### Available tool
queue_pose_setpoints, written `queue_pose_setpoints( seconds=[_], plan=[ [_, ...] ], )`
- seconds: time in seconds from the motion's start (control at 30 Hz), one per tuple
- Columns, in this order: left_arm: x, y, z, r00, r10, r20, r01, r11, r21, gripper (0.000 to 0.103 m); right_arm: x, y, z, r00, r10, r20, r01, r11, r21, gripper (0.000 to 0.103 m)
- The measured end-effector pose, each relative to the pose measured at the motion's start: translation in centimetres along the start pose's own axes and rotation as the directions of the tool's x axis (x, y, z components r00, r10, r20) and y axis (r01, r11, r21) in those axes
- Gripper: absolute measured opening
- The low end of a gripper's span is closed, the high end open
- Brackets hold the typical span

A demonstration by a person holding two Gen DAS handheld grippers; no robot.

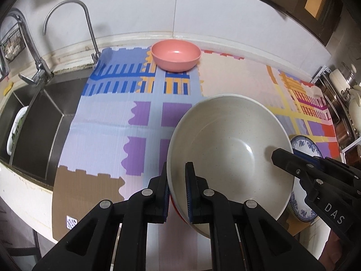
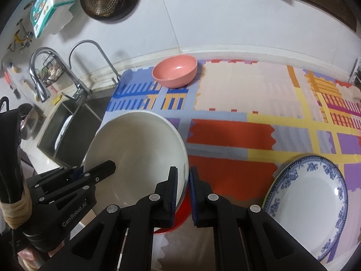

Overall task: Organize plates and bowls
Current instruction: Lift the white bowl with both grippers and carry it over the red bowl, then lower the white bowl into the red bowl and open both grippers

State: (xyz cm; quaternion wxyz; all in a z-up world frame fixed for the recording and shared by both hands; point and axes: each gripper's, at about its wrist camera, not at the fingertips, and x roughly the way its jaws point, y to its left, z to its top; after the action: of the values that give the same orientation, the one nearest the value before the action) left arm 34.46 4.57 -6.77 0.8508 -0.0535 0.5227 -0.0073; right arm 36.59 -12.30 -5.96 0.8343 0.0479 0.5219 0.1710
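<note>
kitchen surface (image 1: 27, 198) in pale stone runs under a white tiled wall (image 1: 140, 4), with a steel sink (image 1: 45, 117) and two curved taps (image 1: 67, 15) at 9 o'clock in the left wrist view. a bright patchwork mat (image 1: 101, 135) covers most of the surface.

biggest of the dishes is the cream bowl (image 1: 227, 144), red on the outside, tilted above the mat and gripped on opposite rims by both tools. in the left view it fills 4 o'clock; in the right view the bowl (image 2: 135, 153) sits at 8 o'clock.

a blue-and-white plate (image 2: 309, 203) lies flat on the mat at 4 o'clock in the right view, just beside the bowl and partly hidden behind it in the left view.

a pink bowl (image 1: 176, 55) stands upright at 12 o'clock at the back of the mat near the wall, well apart from the rest.

left gripper (image 1: 177, 194) has its fingers (image 1: 191, 194) pressed tight on the cream bowl's rim, one pad inside and one outside. right gripper (image 2: 183, 194) clamps the opposite rim the same way, its fingers (image 2: 194, 196) closed down on the thin wall.
</note>
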Motion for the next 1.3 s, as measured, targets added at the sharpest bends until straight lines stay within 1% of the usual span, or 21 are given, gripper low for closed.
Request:
queue_pose_setpoints(
  seconds=[0.57,0.67,0.9,1.07,1.23,1.3],
  plan=[
    [2.2,0.0,-1.3,0.998,0.006,-0.066,-0.006,1.000,0.003,0.013,2.1,-0.5,-1.4,0.998,-0.007,-0.067,0.007,1.000,0.002,0.012],
    [2.5,0.0,-1.4,0.997,0.007,-0.077,-0.007,1.000,0.007,0.014,2.5,-0.6,-1.5,0.997,-0.011,-0.075,0.011,1.000,0.003,0.012],
    [2.9,0.0,-1.6,0.996,0.017,-0.084,-0.016,1.000,0.010,0.015,3.1,-0.7,-1.8,0.995,-0.005,-0.099,0.005,1.000,-0.001,0.012],
    [3.1,-0.1,-1.8,0.996,0.011,-0.090,-0.010,1.000,0.012,0.019,3.3,-0.7,-1.9,0.995,0.000,-0.103,0.000,1.000,-0.002,0.012],
    [3.2,-0.2,-1.8,0.996,0.012,-0.089,-0.010,1.000,0.016,0.020,3.5,-0.7,-2.2,0.994,0.001,-0.105,-0.002,1.000,-0.007,0.013],
    [3.1,-0.2,-1.8,0.996,0.013,-0.087,-0.011,1.000,0.019,0.022,3.4,-0.8,-2.2,0.995,0.002,-0.102,-0.003,1.000,-0.008,0.013]
  ],
)
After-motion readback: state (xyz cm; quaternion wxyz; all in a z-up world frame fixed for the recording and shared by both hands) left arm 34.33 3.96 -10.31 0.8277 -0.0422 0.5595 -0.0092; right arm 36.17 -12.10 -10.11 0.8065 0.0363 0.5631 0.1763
